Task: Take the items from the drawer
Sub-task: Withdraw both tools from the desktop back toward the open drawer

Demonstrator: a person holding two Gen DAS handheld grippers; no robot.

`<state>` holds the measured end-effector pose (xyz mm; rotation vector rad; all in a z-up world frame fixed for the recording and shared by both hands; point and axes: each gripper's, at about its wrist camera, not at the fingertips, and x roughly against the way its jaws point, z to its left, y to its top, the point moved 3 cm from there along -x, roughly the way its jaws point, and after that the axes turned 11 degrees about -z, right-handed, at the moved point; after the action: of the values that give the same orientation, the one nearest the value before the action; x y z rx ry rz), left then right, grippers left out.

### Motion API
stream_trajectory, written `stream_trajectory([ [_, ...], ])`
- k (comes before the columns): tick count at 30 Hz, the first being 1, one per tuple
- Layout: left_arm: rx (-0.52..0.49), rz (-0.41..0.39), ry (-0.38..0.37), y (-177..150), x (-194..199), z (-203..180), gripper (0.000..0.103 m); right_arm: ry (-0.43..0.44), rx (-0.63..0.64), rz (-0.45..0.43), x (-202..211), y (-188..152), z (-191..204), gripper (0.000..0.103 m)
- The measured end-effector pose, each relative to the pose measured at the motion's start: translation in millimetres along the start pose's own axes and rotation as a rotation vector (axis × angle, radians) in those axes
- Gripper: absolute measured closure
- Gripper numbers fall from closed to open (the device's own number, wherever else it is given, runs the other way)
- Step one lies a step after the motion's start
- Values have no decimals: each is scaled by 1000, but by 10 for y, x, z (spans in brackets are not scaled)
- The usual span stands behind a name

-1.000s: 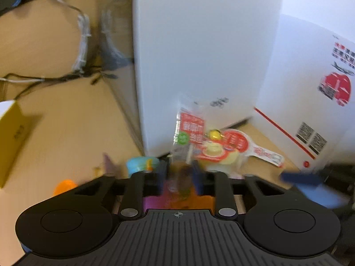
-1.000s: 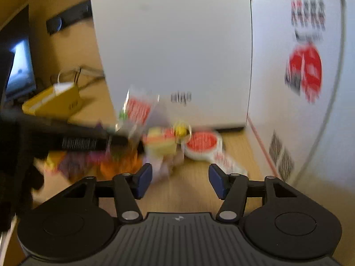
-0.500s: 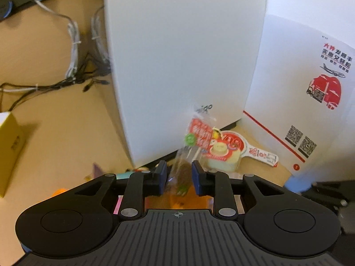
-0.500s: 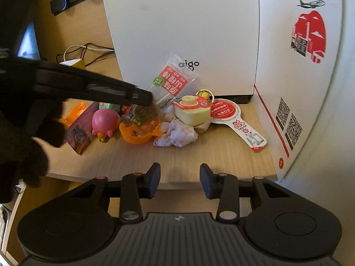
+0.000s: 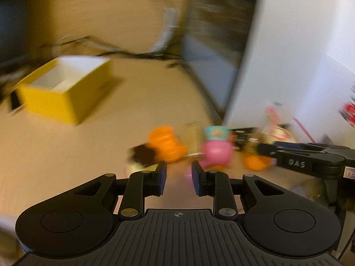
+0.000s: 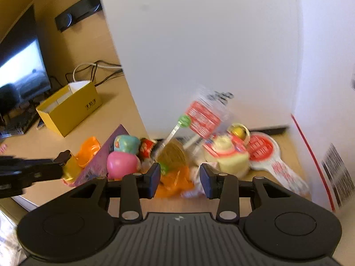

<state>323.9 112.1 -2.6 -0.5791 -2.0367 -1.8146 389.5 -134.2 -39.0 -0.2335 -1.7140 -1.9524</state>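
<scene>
Both wrist views look down closely, left perhaps blurrier, sharing the pink toy (image 5: 216, 153) (image 6: 122, 164).

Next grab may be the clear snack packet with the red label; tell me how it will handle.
The clear snack packet with the red label leans on the white box, so it probably tips if nudged. Thin film suggests it is floppy, light and likely slippery in a claw.
</scene>
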Motion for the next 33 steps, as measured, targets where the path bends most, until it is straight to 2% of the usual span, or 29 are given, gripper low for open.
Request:
stream_trajectory([
  [2, 48, 20, 43, -38, 31, 156, 76, -51, 56, -1, -95, 15, 54, 65],
  [5, 58, 35, 80, -61, 65, 253, 76, -74, 27, 4, -166, 35, -12, 64],
  [10, 42, 59, 69, -63, 133, 227, 76, -55, 8, -1, -123, 66, -77, 64],
  [16, 28, 10, 48, -74, 269, 243, 75, -24, 26, -36, 183, 124, 3, 63],
  [18, 28, -25, 57, -99, 392, 317, 75, -8, 32, -59, 380, 148, 49, 60],
  [24, 83, -94, 141, -354, 1066, 751, 75, 68, 25, -99, 1028, 61, 323, 56],
  [29, 138, -143, 189, -771, 1751, 926, 76, 135, 60, -87, 1610, -315, 697, 56],
  [33, 163, -151, 182, -1188, 2233, 786, 76, 152, 55, -44, 2139, -755, 924, 55],
])
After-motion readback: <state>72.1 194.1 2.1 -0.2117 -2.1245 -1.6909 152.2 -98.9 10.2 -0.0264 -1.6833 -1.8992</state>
